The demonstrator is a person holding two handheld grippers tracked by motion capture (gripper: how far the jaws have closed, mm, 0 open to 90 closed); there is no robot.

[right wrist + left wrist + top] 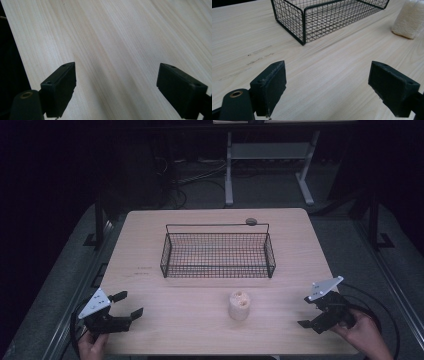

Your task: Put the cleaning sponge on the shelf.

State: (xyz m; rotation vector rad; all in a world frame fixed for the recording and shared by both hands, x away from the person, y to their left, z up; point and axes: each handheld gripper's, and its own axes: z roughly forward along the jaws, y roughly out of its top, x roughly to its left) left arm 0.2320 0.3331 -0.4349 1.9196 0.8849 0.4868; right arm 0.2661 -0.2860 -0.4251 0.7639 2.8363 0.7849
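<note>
On the near half of the wooden table [150,270] in the high view, a pale loofah sponge piece [239,305] stands upright on its end, its long axis vertical, just in front of the black wire basket [218,254] and apart from it. The left gripper [129,304] sits at the near left corner and the right gripper [306,312] at the near right corner, so the sponge lies between them, inward and a little ahead of each. The right one looks somewhat nearer to it, though the difference is small. Both are spread wide with nothing between the jaws, neither touching the sponge.

In the left gripper view, the two black jaws stand far apart over bare wood, holding nothing. The sponge [410,21] shows at the upper right, ahead and off to that side, so a reach from here would likely need a turn toward it. The basket's corner [303,27] rises ahead, left of the sponge.

In the right gripper view, the jaws are likewise wide apart and empty, pointed along bare tabletop with the table's edge running at the left.
</note>
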